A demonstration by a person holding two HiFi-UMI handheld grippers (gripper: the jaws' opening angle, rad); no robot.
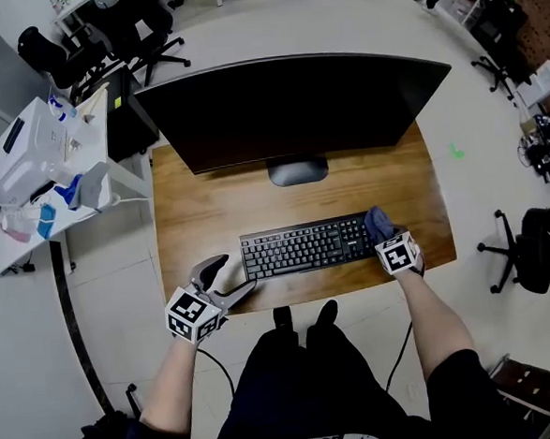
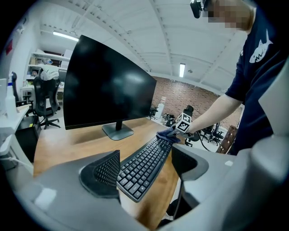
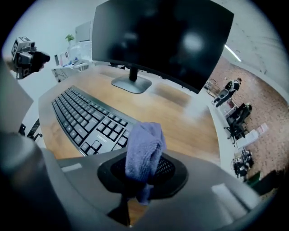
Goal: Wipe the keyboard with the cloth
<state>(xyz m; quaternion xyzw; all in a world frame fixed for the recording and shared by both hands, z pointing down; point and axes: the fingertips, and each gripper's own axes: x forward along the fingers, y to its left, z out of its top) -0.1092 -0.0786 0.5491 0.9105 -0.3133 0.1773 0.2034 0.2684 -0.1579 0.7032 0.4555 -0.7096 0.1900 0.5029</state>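
Observation:
A black keyboard (image 1: 300,247) lies on the wooden desk (image 1: 208,204) in front of the monitor. My right gripper (image 1: 386,235) is shut on a blue cloth (image 1: 378,223), which rests over the keyboard's right end. In the right gripper view the cloth (image 3: 143,151) sticks up from between the jaws, with the keyboard (image 3: 86,119) to its left. My left gripper (image 1: 224,276) stands open at the keyboard's left end, empty. The left gripper view looks along the keyboard (image 2: 144,164) to the cloth (image 2: 167,134) at its far end.
A large dark monitor (image 1: 291,109) on a stand (image 1: 297,171) fills the desk's back. A white side table (image 1: 41,164) with clutter stands to the left. Office chairs (image 1: 526,248) stand around the room. The person's legs are at the desk's front edge.

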